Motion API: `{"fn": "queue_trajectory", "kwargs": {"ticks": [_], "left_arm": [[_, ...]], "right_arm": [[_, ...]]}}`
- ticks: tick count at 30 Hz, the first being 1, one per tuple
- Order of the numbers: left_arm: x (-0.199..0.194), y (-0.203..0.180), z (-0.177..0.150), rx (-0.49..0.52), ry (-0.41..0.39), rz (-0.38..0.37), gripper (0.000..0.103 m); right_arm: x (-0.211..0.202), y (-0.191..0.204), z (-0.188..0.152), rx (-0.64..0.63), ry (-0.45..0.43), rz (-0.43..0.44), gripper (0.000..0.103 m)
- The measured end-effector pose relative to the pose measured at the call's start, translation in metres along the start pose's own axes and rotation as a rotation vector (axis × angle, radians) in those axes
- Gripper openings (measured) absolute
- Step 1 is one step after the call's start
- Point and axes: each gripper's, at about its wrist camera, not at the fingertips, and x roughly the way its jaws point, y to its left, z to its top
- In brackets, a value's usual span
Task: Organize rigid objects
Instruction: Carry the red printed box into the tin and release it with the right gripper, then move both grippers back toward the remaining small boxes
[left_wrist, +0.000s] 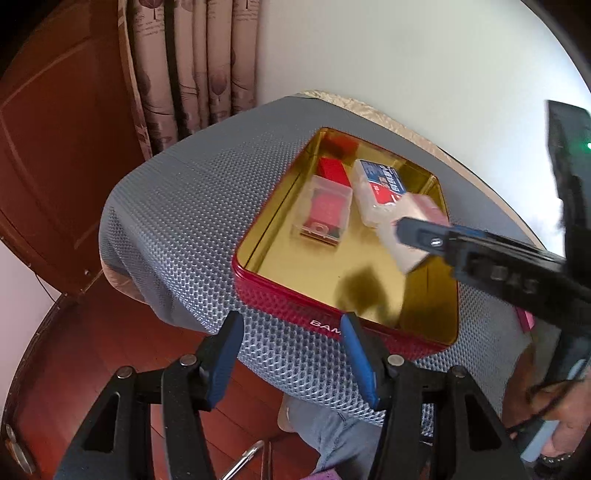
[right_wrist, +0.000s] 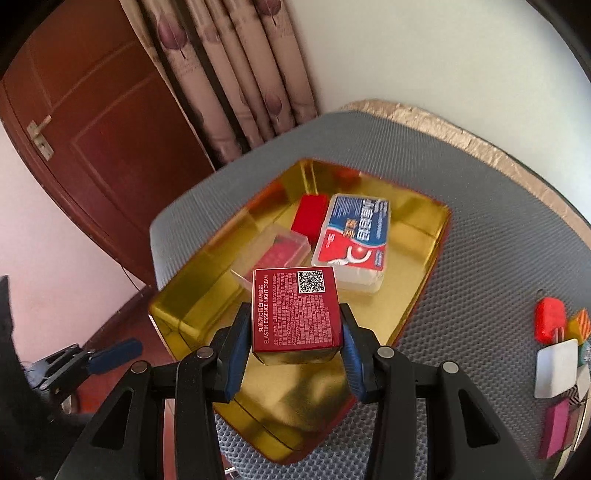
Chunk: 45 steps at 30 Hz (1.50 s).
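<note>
Grey dimpled matting (right_wrist: 498, 236) covers the table where the red tin (left_wrist: 280, 306) lies open, and the right gripper (right_wrist: 295, 332), clamped on a red cream box (right_wrist: 295, 310), hangs over its empty near half, while the left gripper (left_wrist: 291, 354) waits empty, jaws apart, before the rim.

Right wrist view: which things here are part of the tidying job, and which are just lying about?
Part of the job:
- night cream box, held in the right gripper
- gold-lined tin
- floss-pick box, clear case and red box, all in the tin
- small items at the mat's right edge, probably next

Just lying about:
- door
- curtain
</note>
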Motion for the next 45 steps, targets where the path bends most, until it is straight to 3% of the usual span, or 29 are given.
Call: {"fn": "queue_trajectory", "kwargs": {"ticks": [9,21,25,28,29,33,37,42,45], "left_arm": [[0.009,0.005,0.000,-0.018,0.038,-0.025,0.056],[0.014,0.004,-0.001,-0.006,0.049,-0.029,0.056],[0.014,0.003,-0.002,-0.007,0.054,-0.027,0.056],[0.010,0.003,-0.003,-0.001,0.034,-0.017,0.056],[0.009,0.002,-0.003,0.003,0.027,-0.014,0.056],[0.005,-0.001,-0.005,0.019,0.010,0.003,0.056],[0.000,-0.004,-0.007,0.036,-0.010,0.020,0.056],[-0.010,-0.016,-0.011,0.090,-0.051,0.050,0.056],[-0.015,-0.033,-0.017,0.149,-0.072,0.049,0.056]], "right_arm": [[0.035,0.003,0.009,-0.009,0.108,-0.049,0.042],[0.056,-0.004,0.027,-0.029,0.104,-0.127,0.043],[0.056,-0.005,0.031,-0.035,0.077,-0.140,0.051],[0.035,-0.016,0.025,0.037,-0.004,-0.102,0.077],[0.023,-0.021,0.022,0.062,-0.048,-0.088,0.077],[-0.029,-0.047,-0.004,0.152,-0.189,-0.036,0.083],[-0.075,-0.082,-0.062,0.214,-0.261,-0.095,0.088],[-0.123,-0.149,-0.150,0.276,-0.248,-0.320,0.088],[-0.155,-0.199,-0.196,0.306,-0.215,-0.535,0.088]]}}
